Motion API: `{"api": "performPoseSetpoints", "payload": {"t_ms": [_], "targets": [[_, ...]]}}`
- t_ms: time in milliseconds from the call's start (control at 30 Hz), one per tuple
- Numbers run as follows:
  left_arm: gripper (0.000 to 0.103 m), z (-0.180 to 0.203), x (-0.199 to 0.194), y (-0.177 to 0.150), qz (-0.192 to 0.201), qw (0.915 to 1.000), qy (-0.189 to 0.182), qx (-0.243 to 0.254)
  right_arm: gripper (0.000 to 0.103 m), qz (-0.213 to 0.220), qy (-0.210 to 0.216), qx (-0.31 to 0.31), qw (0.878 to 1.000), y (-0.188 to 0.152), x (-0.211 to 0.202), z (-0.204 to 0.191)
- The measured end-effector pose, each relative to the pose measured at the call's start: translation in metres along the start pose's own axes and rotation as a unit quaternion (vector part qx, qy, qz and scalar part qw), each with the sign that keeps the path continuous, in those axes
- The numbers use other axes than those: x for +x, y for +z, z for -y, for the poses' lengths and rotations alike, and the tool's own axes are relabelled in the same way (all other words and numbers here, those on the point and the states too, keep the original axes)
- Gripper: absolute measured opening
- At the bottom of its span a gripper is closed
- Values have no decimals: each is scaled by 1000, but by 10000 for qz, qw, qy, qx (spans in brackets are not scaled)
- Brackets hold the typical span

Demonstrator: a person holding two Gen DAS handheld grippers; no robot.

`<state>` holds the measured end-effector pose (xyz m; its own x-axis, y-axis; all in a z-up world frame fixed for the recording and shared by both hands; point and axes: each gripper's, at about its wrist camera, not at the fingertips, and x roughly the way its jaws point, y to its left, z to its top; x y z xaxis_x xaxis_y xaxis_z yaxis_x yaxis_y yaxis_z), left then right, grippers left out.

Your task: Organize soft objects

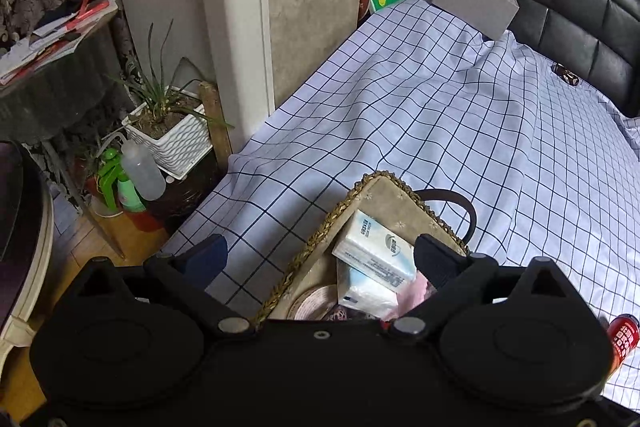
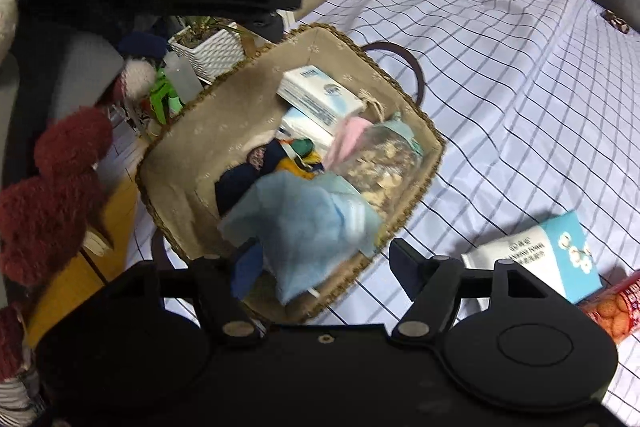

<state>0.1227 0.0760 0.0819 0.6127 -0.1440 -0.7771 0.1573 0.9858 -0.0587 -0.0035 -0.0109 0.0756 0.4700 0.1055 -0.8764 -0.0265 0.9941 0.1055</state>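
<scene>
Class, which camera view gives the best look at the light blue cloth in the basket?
The right wrist view: the light blue cloth lies fully exposed atop the basket contents. In the left wrist view the hand-held gripper's body hides it.

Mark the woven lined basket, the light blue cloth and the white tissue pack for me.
Woven lined basket [image 2: 434, 143], right wrist view, on its braided right rim.
Light blue cloth [image 2: 296, 223], right wrist view, on the middle of its crumpled surface.
White tissue pack [image 1: 376, 247], left wrist view, on its top face.
</scene>
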Motion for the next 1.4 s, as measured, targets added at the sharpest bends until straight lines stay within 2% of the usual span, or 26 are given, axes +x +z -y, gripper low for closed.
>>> {"api": "performPoseSetpoints", "payload": {"t_ms": [267,467,600,733,1133,1400], "targets": [[99,6,-13,-7,123,9998,37,166,74,132,-137,204,9996,-9,-16,15],[99,7,-17,-11,153,9997,89,137,85,189,-131,308,9993,-21,-26,26],[99,7,-19,-14,107,9999,33,88,95,181,-261,451,9985,-28,-29,36],[99,8,-20,-16,91,9999,-29,40,99,103,-385,645,9971,-36,-29,49],[99,33,-29,-28,135,9992,-99,375,103,67,-884,665,9938,-49,-29,65],[99,46,-29,-47,4,9985,89,532,103,-118,-661,640,9957,-58,-22,64]]}}
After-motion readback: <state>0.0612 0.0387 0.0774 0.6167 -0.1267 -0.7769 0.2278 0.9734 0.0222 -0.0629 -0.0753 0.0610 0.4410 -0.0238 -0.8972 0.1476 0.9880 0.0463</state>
